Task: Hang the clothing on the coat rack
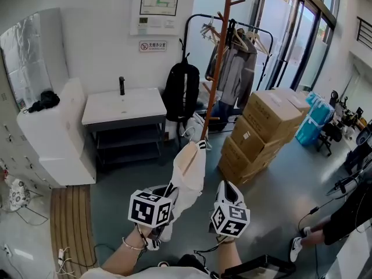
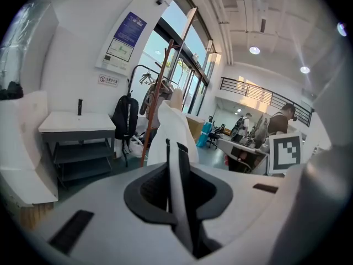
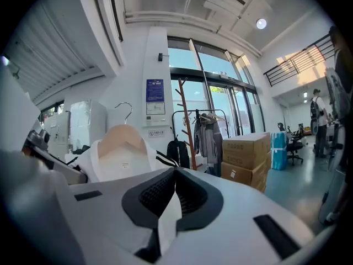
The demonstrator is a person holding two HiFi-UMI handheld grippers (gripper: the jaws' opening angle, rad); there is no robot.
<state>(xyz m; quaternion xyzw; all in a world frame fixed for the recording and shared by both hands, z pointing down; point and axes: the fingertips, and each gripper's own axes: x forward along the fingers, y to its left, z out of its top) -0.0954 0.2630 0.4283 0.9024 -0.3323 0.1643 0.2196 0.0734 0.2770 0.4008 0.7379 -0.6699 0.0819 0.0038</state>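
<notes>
A white garment [image 1: 190, 170] with dark trim hangs on a wooden hanger [image 3: 120, 138] between my two grippers. The left gripper [image 1: 170, 189] is shut on a fold of its white cloth [image 2: 177, 173], which runs upright between the jaws. The right gripper [image 1: 225, 188] is likewise shut on a white edge of the garment [image 3: 170, 211]. The hanger's metal hook [image 3: 126, 111] sticks up free. The wooden coat rack [image 1: 217, 63] stands ahead, beyond the garment, with bare pegs near its top; it also shows as a thin pole [image 3: 187, 127] in the right gripper view.
Behind the rack is a black clothes rail with jackets [image 1: 236, 63]. Stacked cardboard boxes [image 1: 264, 129] sit to its right, a black backpack [image 1: 181, 92] and a sink table [image 1: 123, 107] to its left. A person [image 1: 343, 220] stands at the far right.
</notes>
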